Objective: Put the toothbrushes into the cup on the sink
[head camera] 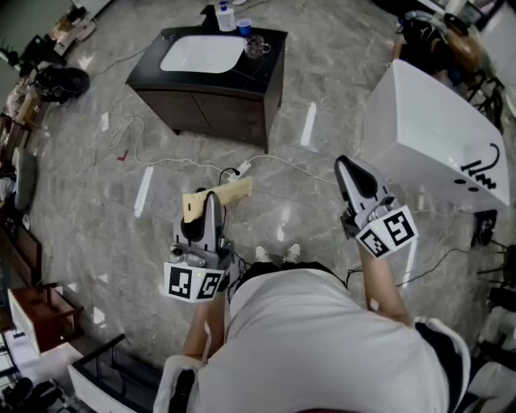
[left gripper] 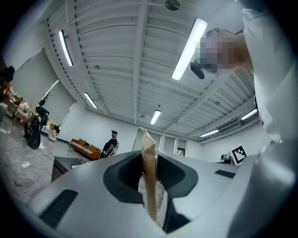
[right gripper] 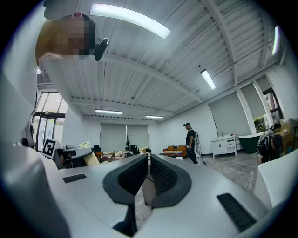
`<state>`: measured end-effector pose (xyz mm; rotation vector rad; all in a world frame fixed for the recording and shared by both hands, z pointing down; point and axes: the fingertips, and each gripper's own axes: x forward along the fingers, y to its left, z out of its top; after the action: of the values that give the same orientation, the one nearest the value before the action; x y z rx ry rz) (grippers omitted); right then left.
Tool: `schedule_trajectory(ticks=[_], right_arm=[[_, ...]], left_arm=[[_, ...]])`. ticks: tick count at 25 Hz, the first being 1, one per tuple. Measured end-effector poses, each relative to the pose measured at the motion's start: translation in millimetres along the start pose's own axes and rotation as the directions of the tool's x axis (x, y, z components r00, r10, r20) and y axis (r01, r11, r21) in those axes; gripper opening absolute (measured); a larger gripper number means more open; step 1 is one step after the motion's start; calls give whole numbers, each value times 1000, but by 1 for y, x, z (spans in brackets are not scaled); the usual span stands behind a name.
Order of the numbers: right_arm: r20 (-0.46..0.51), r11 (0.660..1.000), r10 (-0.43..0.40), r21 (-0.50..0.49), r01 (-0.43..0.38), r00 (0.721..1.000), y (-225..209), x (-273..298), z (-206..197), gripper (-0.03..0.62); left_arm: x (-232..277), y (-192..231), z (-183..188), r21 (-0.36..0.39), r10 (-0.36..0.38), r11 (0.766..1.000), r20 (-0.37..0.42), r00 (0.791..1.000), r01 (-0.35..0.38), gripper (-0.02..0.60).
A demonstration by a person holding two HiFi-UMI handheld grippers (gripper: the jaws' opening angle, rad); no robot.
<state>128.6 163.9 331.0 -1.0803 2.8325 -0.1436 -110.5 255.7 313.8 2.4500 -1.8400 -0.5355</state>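
My left tongs (head camera: 211, 208) are clenched on a flat tan card pack (head camera: 231, 191), gripped edge-on and tipped slightly upward. I cannot tell whether it holds toothbrushes. My right tongs (head camera: 355, 179) are closed with nothing in them. Both hang over the marble floor (head camera: 322, 81), well apart from the sink cabinet (head camera: 211, 101). On the cabinet's dark tabletop, right of the white basin (head camera: 201, 54), stand a blue cup (head camera: 244, 27) and a clear glass cup (head camera: 257, 46).

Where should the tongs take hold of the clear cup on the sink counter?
Probably across the rim, from above: the clear cup seems upright, right of the basin, with a blue cup and bottle close beyond it.
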Motion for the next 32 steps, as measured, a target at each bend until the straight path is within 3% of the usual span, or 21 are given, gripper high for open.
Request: schedule_trajectory(ticks=[8, 15, 21, 32], right_arm=[[-13, 1000, 13, -8, -14, 1000, 23, -3, -3, 46], [47, 999, -42, 15, 41, 998, 21, -13, 7, 48], [22, 997, -74, -30, 75, 997, 25, -10, 4, 48], [2, 992, -116, -58, 115, 993, 38, 7, -2, 48]], left_arm=[[-14, 3, -4, -2, 4, 1000, -11, 1000, -4, 69], [-22, 9, -2, 19, 4, 1000, -14, 1000, -4, 69], [-29, 26, -3, 15, 19, 1000, -16, 1000, -19, 69], [-25, 54, -9, -23, -17, 1000, -22, 1000, 17, 69]])
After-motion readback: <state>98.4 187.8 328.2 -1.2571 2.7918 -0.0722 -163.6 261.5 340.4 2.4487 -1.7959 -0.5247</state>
